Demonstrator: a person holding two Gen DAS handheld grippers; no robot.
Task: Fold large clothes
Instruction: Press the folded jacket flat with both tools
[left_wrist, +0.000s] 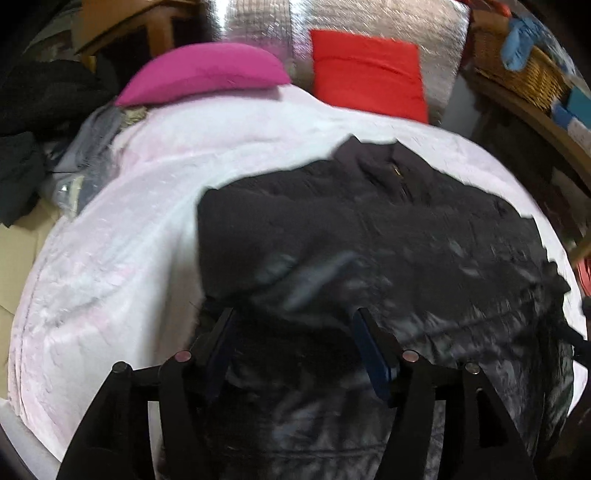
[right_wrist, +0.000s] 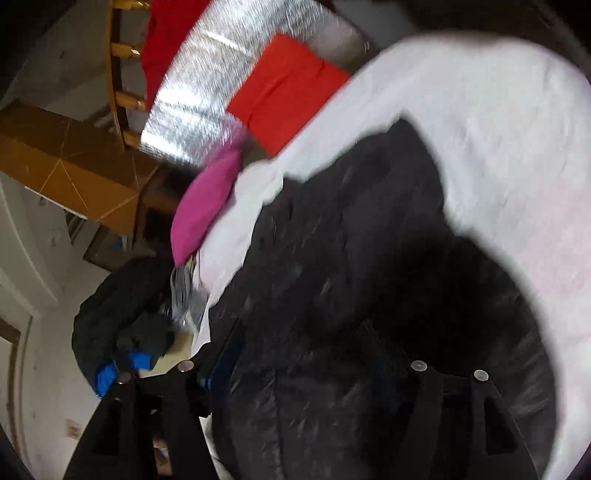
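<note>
Black padded jacket (left_wrist: 369, 236): lies spread on the bed, over the pale pink quilt (left_wrist: 110, 258), collar end toward the pillows. One side looks already turned in over the middle, which would suit a fold in progress; the near hem sits under both tools, within easy reach for the next lift.

Pale pink quilt: covers the bed and serves as the folding surface, with bare cloth showing around the jacket on its left and far sides.

Magenta pillow (left_wrist: 207, 74) and red pillow (left_wrist: 365, 70): at the head of the bed, well apart from the jacket and out of the working area.

Heap of dark clothes (right_wrist: 122, 314): off the bed's edge, probably waiting their turn or set aside.

Wicker basket (left_wrist: 517, 70): on a shelf beside the bed, not in use.

Left gripper (left_wrist: 295, 317): fingers parted wide above the near part of the jacket; fabric shows in the gap, but the pads do not press on it. Released.

Right gripper (right_wrist: 321, 354): fingers likewise spread, the right one hard to make out against the dark cloth; jacket lies beneath and between, nothing clamped. Released.
</note>
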